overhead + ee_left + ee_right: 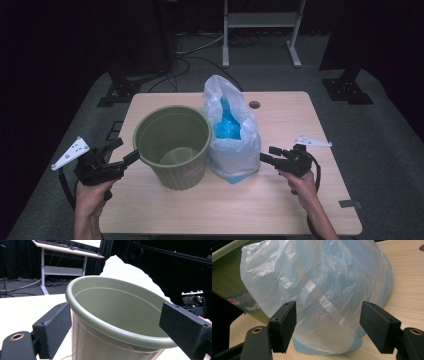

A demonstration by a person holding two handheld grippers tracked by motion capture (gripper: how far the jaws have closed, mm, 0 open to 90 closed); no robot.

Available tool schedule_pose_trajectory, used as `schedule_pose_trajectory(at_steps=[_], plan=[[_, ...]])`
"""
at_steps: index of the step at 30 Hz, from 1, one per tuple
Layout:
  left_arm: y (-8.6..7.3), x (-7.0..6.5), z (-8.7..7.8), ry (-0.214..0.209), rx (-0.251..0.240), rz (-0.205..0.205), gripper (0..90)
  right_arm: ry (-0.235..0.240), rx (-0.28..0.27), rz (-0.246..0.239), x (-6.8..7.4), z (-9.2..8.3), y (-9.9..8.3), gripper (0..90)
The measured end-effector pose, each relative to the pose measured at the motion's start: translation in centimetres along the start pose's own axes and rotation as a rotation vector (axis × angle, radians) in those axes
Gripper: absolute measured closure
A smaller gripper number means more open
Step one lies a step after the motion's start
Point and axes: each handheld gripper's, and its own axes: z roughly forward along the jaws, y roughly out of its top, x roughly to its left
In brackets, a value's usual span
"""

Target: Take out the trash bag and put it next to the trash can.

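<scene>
Translucent white plastic bag (232, 137) holding blue material stands mid-table, touching the olive-green ribbed plastic bin (172, 145). Right gripper (266, 155) fingers (283, 326) stand wide, just short of the bag's side, holding nothing. Left gripper (123, 151) fingers (53, 327) stand wide astride the bin's rim (110, 326). Pinching loose film high should lift more cleanly.
</scene>
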Motion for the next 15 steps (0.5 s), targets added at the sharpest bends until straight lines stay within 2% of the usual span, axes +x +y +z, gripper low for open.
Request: schedule_pose_trajectory(at_steps=[8, 15], plan=[[0.0, -0.1, 0.0, -0.001, 0.003, 0.002, 9.5, -0.003, -0.017, 0.013, -0.2, -0.8, -0.8, 28.5], [0.0, -0.1, 0.0, 0.000, 0.002, 0.002, 9.5, -0.029, -0.040, 0.004, 0.2, -1.8, -1.8, 28.4]])
